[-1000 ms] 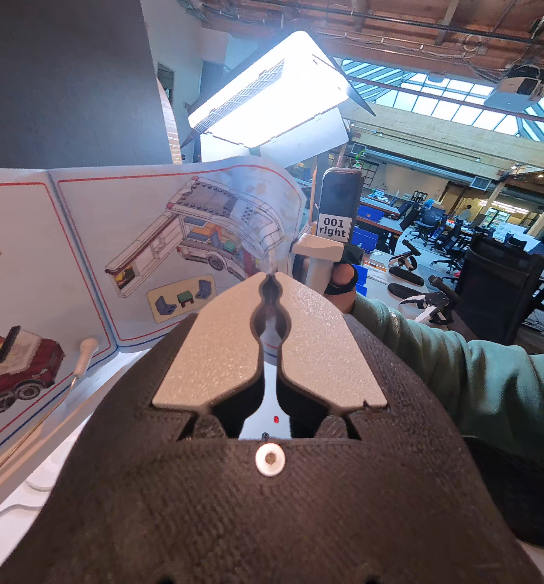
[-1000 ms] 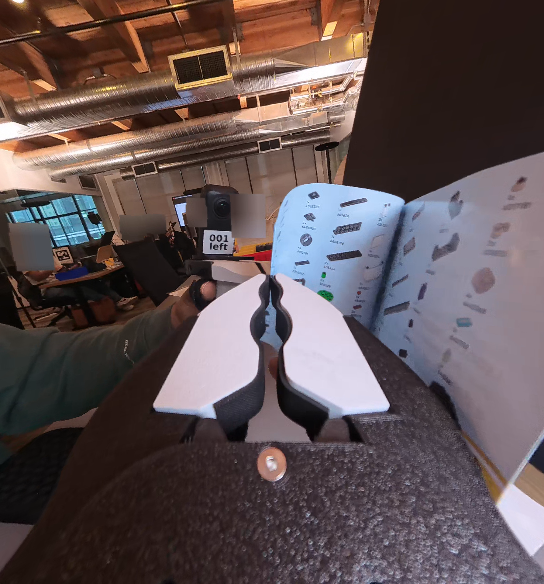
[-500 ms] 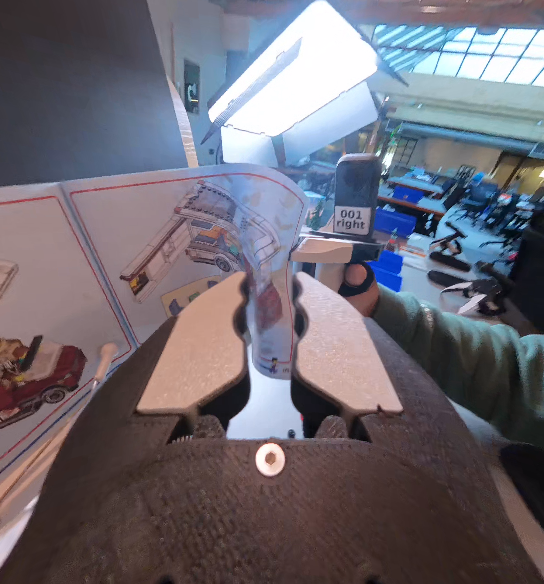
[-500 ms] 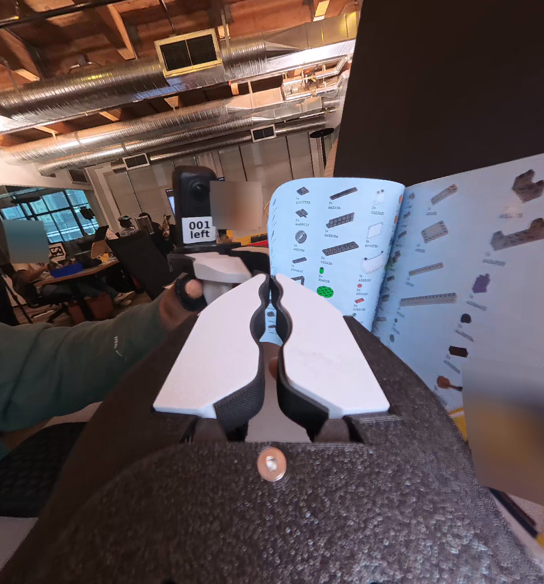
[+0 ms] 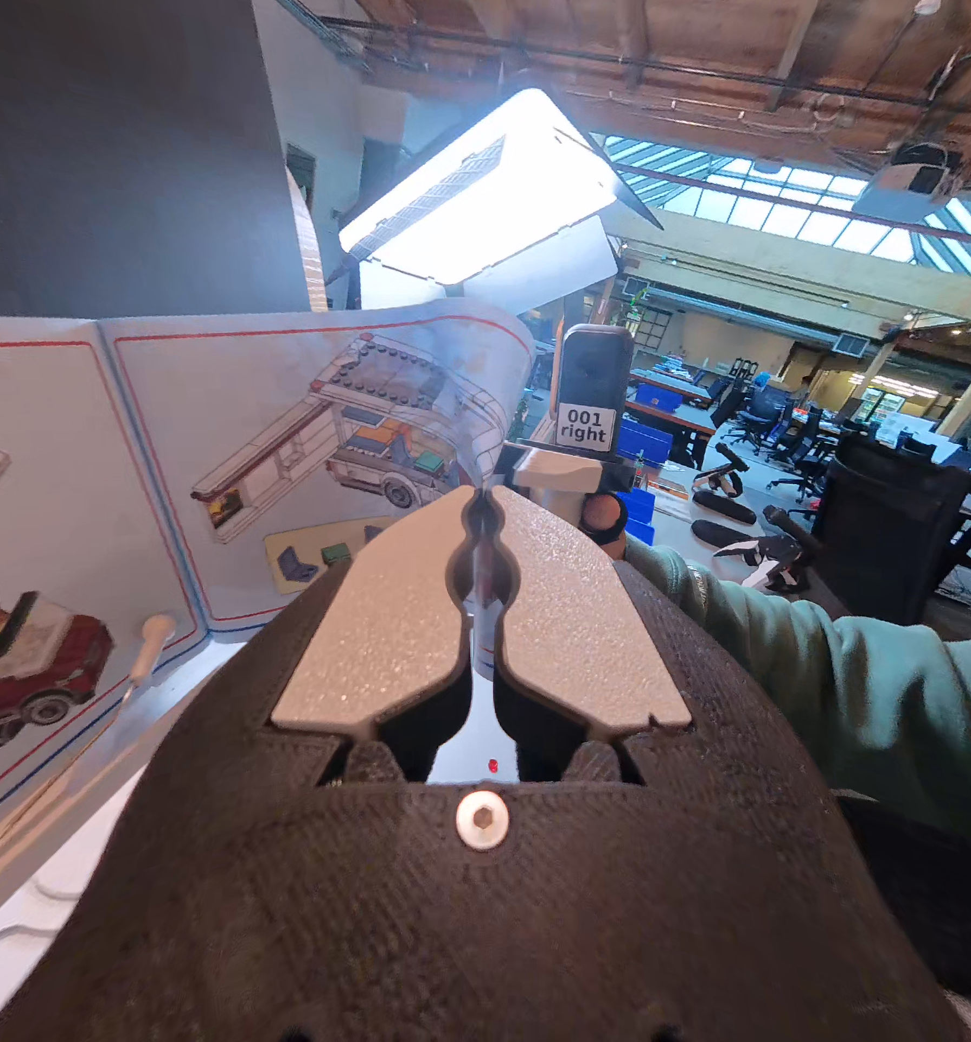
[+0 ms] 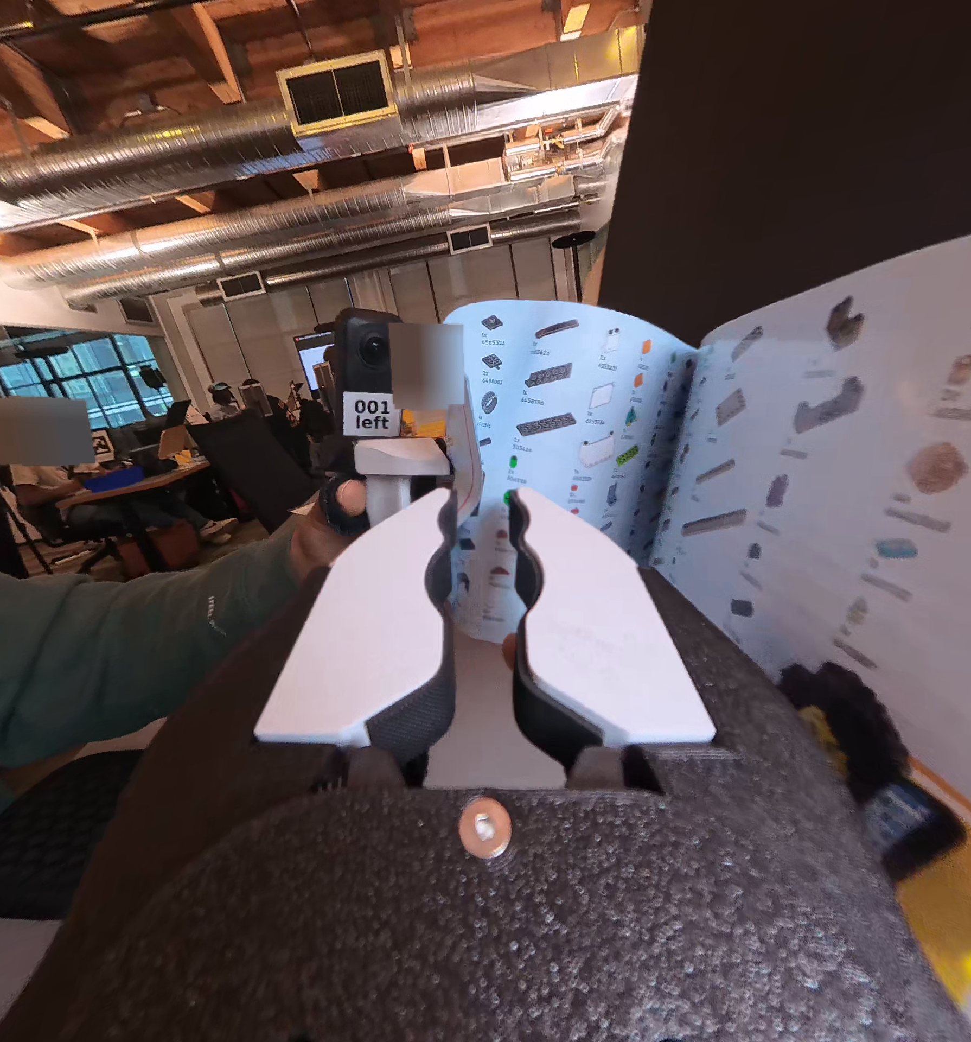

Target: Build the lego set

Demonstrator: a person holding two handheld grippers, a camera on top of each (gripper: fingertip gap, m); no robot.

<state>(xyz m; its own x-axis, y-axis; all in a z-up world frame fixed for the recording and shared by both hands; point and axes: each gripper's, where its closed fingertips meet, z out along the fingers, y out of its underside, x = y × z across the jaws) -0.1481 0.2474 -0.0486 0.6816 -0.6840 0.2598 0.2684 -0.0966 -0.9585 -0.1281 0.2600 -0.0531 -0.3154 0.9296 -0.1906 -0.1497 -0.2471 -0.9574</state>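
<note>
An open brick-building instruction booklet [image 5: 218,423] stands upright. In the left wrist view one page [image 5: 455,394] curls away from it to my left gripper [image 5: 482,496], which is shut on the page's edge. My right gripper [image 5: 556,471] shows just behind that page. In the right wrist view my right gripper [image 6: 480,496] is open. The same page, printed with a parts list [image 6: 556,394], hangs between its fingers with a gap on each side. My left gripper [image 6: 401,457] shows just beyond the page's edge.
A bright light panel [image 5: 483,191] hangs above and a dark backdrop [image 5: 105,141] stands behind the booklet. A white-handled stick [image 5: 153,631] leans at the booklet's foot. A black and yellow object [image 6: 889,789] lies at the lower right. Green sleeves [image 5: 838,705], desks and chairs are beyond. The grippers are tip to tip, or close to it. The white-handled stick [image 5: 153,631] is about 12 centimeters from both grippers' fingertips.
My left gripper opened around the page half a second ago and has shut on it again. My right gripper, shut on the page before, has now opened and let it go.
</note>
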